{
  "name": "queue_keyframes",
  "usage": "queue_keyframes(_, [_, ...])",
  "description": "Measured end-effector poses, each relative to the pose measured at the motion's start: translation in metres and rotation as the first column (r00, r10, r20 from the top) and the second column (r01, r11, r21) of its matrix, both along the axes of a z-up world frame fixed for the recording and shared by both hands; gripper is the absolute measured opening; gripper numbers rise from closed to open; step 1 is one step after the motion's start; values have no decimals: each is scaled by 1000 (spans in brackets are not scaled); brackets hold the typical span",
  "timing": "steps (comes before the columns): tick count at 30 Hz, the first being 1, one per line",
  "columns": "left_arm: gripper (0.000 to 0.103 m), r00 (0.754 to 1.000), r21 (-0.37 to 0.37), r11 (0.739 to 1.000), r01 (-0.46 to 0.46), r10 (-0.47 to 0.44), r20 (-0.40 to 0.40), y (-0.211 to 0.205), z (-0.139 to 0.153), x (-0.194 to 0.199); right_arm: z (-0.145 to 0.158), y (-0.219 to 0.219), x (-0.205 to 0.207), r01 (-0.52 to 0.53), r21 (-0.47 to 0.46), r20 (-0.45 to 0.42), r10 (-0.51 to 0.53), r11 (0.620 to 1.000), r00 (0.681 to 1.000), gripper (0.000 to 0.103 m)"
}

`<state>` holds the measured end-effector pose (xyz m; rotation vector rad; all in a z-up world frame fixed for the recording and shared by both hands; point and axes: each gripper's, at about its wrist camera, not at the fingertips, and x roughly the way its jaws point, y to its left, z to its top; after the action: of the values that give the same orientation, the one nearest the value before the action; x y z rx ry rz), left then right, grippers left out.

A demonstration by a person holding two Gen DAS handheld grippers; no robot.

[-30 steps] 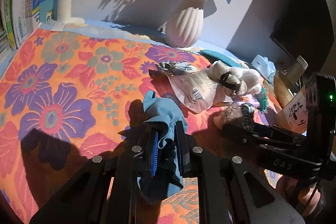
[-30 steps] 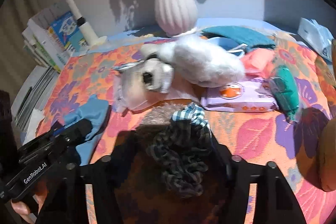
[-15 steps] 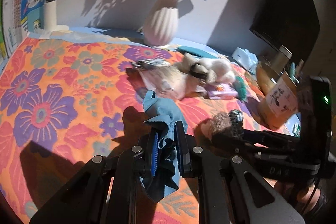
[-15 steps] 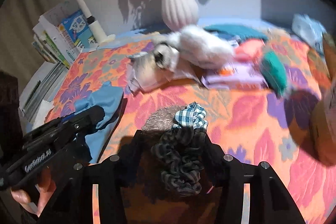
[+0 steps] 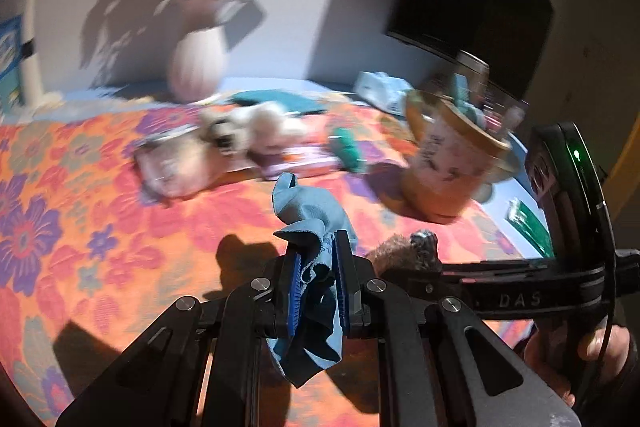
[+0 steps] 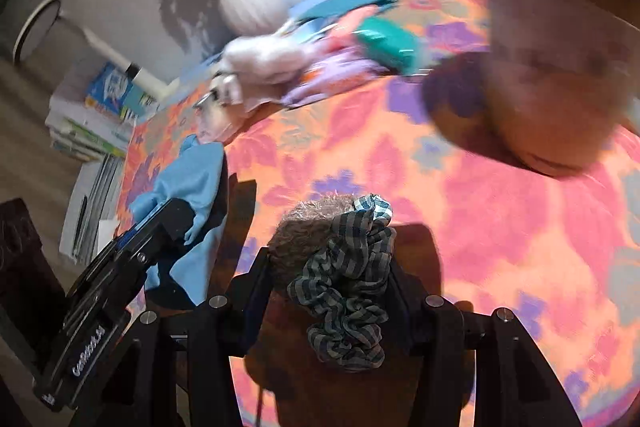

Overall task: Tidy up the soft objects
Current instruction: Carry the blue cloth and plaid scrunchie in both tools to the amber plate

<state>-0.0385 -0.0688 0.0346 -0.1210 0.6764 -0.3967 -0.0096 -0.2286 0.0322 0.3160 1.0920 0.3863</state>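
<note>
My left gripper is shut on a crumpled light blue cloth, held above the flowered orange tablecloth. The cloth sticks out past the fingertips and hangs down below them. My right gripper is shut on a brown furry toy draped with a dark striped scarf. In the left wrist view, the right gripper and its toy are just to the right of the blue cloth. A tan basket with an orange rim stands close ahead on the right, with teal soft items inside. It fills the upper right of the right wrist view as the basket.
A white plush toy, a purple wipes pack and a teal item lie mid-table. A pink ribbed vase with flowers stands at the back wall. A dark screen is at the back right, and stacked books at the left edge.
Both grippers have swung to the right with their loads still held. The basket has come much closer and larger. Both views have rolled and blurred.
</note>
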Motion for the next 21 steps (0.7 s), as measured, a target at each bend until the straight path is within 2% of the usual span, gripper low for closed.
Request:
queue_keyframes(7, [11,991,56,990,129,-131,32,-68,18,-8,22,-72,-17,132,2,68,-131,991,989,50])
queue_keyframes(13, [11,967,62,966,252,-254,35,-129,26,-17,35,-135,-24,253,34,126,-255,967,959,50])
queue_keyframes(21, [11,929,83,927,367,-370,19,-206,30,-20,41,-211,-33,373,108,123,-385,922,915,50])
